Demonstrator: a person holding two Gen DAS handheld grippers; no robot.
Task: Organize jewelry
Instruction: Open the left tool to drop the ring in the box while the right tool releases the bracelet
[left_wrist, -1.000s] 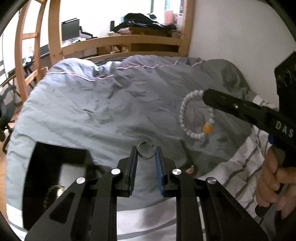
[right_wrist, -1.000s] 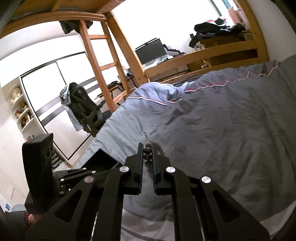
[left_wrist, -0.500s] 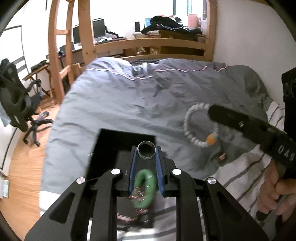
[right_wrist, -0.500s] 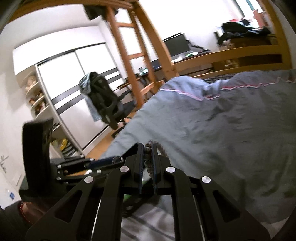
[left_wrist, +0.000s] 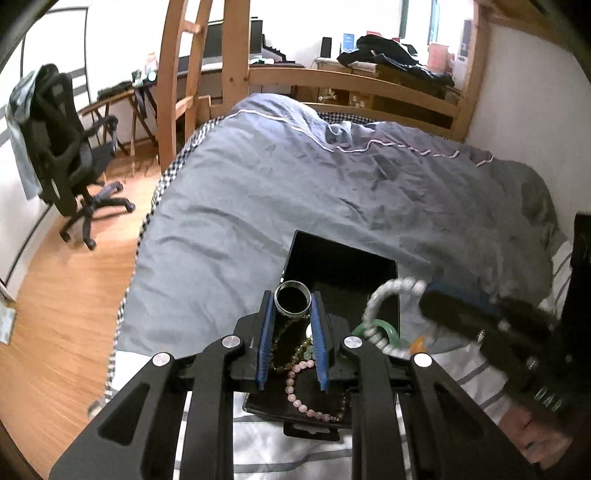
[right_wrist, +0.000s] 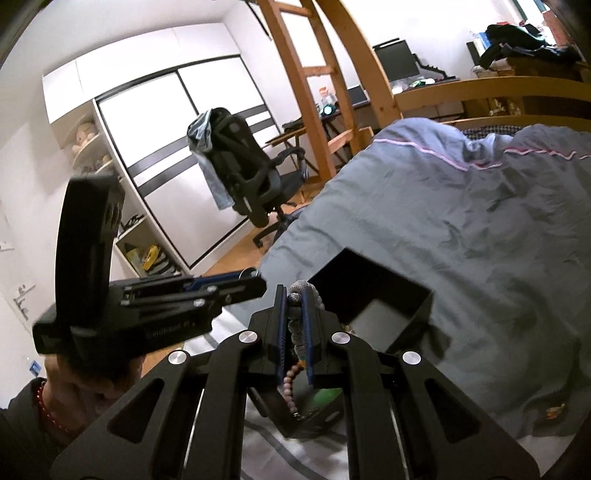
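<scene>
My left gripper is shut on a silver ring and holds it over the open black jewelry box on the bed. The box holds a pink bead strand and a green bangle. My right gripper is shut on a white bead bracelet, which hangs at the box's right side in the left wrist view. In the right wrist view the box lies just beyond and under my fingertips, and the left gripper reaches in from the left.
A grey duvet covers the bed, with a striped white sheet near me. A small loose trinket lies on the duvet at right. A wooden ladder, an office chair and the wall surround the bed.
Both grippers have swung left to above the black box. The ring and the white bracelet came along, and the bracelet now hangs at the box's right edge.
</scene>
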